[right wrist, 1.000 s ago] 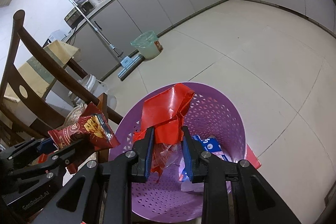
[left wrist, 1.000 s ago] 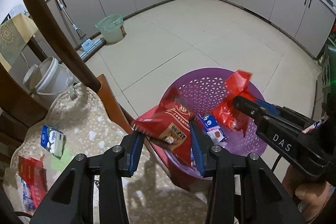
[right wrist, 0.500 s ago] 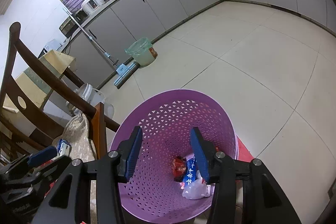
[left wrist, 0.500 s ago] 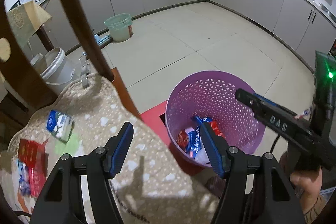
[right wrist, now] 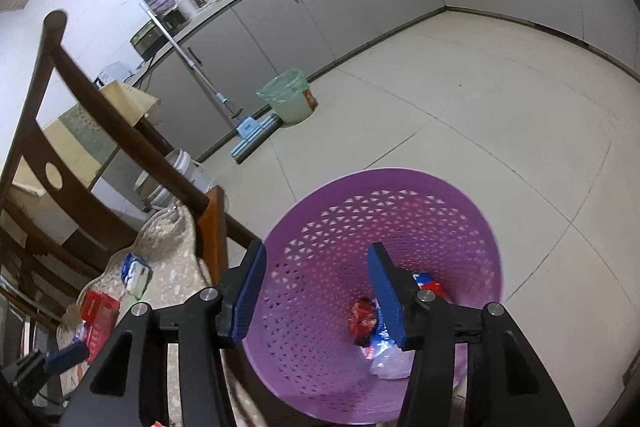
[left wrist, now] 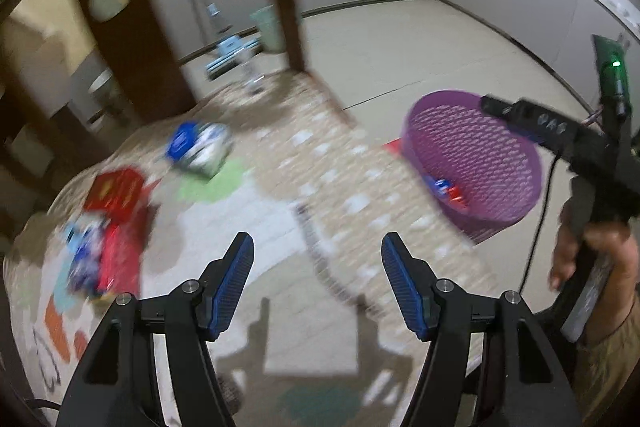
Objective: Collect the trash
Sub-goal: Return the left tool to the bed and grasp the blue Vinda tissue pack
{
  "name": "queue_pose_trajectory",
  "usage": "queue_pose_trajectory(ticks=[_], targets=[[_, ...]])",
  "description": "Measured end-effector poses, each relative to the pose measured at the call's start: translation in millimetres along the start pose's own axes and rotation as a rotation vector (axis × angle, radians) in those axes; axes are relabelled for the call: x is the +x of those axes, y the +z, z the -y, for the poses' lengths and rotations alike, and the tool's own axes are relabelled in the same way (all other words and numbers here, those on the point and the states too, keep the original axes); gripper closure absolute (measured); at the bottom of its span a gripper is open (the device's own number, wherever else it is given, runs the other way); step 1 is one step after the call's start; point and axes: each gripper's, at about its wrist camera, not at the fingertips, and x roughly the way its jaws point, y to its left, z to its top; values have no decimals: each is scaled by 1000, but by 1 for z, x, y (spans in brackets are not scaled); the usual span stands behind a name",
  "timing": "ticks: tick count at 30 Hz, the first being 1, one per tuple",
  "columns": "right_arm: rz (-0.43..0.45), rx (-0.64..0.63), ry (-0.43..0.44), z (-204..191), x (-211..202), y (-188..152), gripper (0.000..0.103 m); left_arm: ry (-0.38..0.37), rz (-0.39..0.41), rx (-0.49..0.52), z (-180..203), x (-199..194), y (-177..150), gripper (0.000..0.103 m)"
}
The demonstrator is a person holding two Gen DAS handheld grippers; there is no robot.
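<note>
**Trash left on the cushion: line up your next pick**

Trash still waits on the patterned chair cushion (left wrist: 328, 163): a blue-and-white packet (left wrist: 200, 147) near the chair back, and a red wrapper (left wrist: 114, 189) with a heap of blue and red wrappers (left wrist: 96, 259) just beside it towards the left edge. The purple basket (right wrist: 400, 211) on the floor beside the chair already holds a few pieces.

Your left gripper (left wrist: 316, 279) hangs over the cushion, jaws standing wide with nothing between them. The view is smeared, so steady the hand before you commit. Pick one piece, probably the blue-and-white packet since it lies apart from the rest. Come down with the jaws straddling it, press lightly into the soft cushion, and close on the wrapper only, not on the fabric.

Your right gripper (right wrist: 316, 291) sits over the basket mouth, jaws opening and empty. Lift it clear of the rim before swinging across, and keep it away from the left hand's path.
</note>
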Motion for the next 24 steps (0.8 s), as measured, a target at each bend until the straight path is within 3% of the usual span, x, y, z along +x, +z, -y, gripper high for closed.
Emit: queue_pose_trajectory(ticks=[5,15,19,24], targets=[[-12,-69,15,-28,5,-9,44,43,-39,-165,-67,-8,-30,38],[-53,-200,28,-69,20,-30,41,228,-33,-428,-203,-15,-59,38],[-67,-219,27,-76,26,-34,41,200,-10,-464,-234,-1,-47,38],[-80,-249,33,-85,30,-39,40,149,-43,-418,-240,29,-29,38]])
